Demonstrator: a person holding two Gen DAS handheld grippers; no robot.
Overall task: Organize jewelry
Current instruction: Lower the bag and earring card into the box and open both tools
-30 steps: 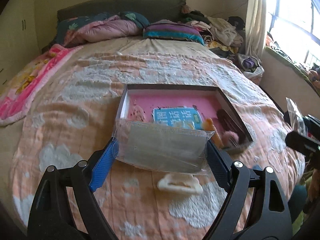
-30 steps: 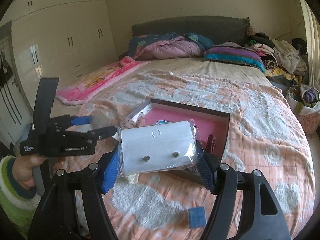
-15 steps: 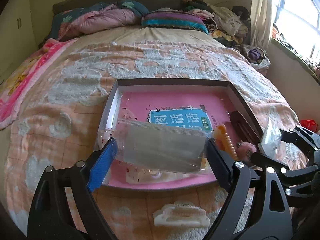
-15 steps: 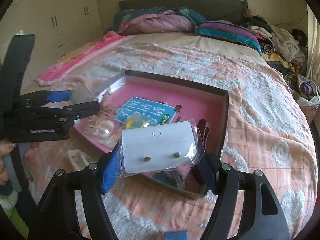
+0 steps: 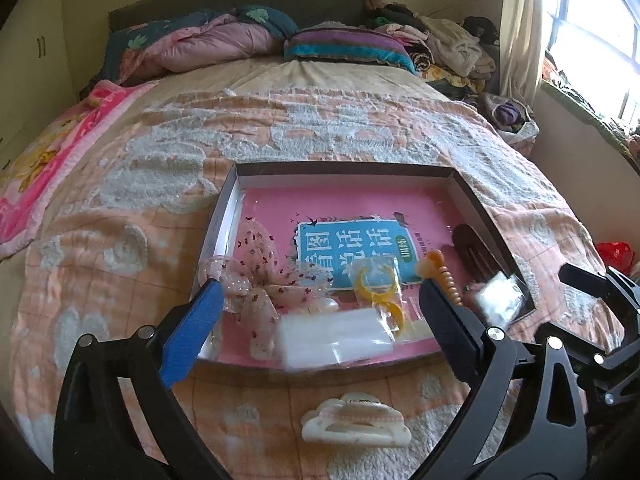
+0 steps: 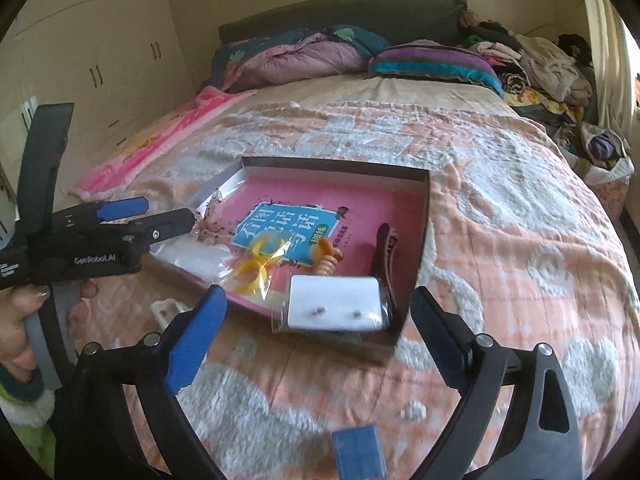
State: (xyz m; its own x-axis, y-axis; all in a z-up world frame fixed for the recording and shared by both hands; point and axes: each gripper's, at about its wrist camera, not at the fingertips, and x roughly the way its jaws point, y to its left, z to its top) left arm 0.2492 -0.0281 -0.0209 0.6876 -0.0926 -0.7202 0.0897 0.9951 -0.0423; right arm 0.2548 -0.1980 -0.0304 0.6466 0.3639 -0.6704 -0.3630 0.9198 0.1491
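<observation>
Both jaws opening: the left gripper (image 5: 320, 316) has a frosted packet (image 5: 334, 340) lying loose between them in the box (image 5: 344, 170); just ahead of the right gripper (image 6: 316, 316), an earring card (image 6: 334, 300). Light, slippery sleeves; grip the stiff card edges

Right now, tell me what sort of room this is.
A bedroom, most likely: a wide bed with a dark headboard, a quilt and a striped pillow, and a wall of cupboards beside it.
</observation>
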